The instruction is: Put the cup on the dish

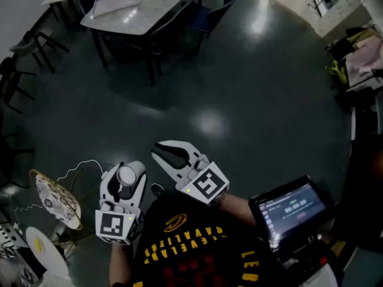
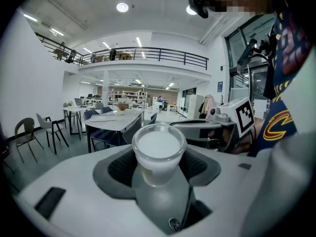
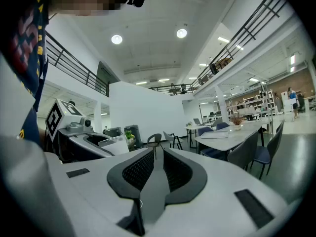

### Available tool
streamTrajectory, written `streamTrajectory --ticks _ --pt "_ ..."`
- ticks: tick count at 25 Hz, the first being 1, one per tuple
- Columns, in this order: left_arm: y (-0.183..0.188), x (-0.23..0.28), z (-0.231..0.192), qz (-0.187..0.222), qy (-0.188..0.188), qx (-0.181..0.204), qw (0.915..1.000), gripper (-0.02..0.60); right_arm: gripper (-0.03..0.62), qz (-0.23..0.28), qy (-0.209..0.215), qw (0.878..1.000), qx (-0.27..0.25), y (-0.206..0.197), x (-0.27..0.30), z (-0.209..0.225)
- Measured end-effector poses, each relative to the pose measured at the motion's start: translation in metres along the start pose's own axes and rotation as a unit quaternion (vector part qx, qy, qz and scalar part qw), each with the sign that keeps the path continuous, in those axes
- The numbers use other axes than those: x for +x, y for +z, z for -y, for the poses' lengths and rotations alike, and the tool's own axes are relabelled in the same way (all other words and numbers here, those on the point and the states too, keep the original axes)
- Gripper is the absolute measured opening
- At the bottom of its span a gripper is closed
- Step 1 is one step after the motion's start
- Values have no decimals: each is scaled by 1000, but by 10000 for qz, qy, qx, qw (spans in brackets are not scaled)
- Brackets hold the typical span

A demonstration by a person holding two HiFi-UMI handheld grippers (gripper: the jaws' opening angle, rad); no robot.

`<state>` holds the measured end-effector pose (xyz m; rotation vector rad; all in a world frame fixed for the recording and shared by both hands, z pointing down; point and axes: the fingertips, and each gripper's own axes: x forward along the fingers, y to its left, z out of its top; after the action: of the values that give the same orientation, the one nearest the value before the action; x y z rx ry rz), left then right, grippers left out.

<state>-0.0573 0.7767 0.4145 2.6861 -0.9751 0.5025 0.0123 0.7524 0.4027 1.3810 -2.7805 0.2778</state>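
A dark, glossy floor point(image 1: 239, 100) fills the hall and throws back the ceiling lights. Nearest the head camera is the person's dark shirt point(image 1: 179, 244) with yellow lettering, and both tools are held close in front of it.

The left gripper point(image 1: 126, 170) has its jaws spread wide and clamped on the cup point(image 2: 158, 149). The cup is translucent and whitish, sits mouth up between the dark ribbed pads point(image 2: 121, 168), and is held in the air above the floor. The gripper's marker cube point(image 1: 115, 225) sits just in front of the shirt.

The right gripper point(image 1: 157, 149) is just beside it, near the cup but not touching it. Its jaws stand a narrow slit apart with nothing between them, and through the slit a distant chair point(image 3: 157, 141) shows. To the person's right a lit screen point(image 1: 293, 207) faces up.

The patterned dish point(image 1: 55, 199), gold at the rim, lies low at the person's left, well apart from the cup. I cannot tell what it rests on. A thin white wire point(image 1: 81, 165) loops near it, and a white round plate point(image 1: 45, 251) with something yellow on it lies closer to the picture's edge.

Farther off stands a pale table point(image 1: 149, 8) carrying a tray point(image 1: 116, 2), with dark chairs around it
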Motion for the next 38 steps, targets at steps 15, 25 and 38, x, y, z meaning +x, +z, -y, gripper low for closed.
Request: streamTrajectory --ticks 15,25,38 --pt "23 21 0 16 -29 48 10000 262 71 114 200 9992 339 9 -5 17" --pt "48 64 1 -67 3 318 9995 262 140 -302 863 9957 149 -17 4 38" --pt "54 125 -77 -800 -405 638 9939 262 206 -288 1613 9845 -618 -38 101 56"
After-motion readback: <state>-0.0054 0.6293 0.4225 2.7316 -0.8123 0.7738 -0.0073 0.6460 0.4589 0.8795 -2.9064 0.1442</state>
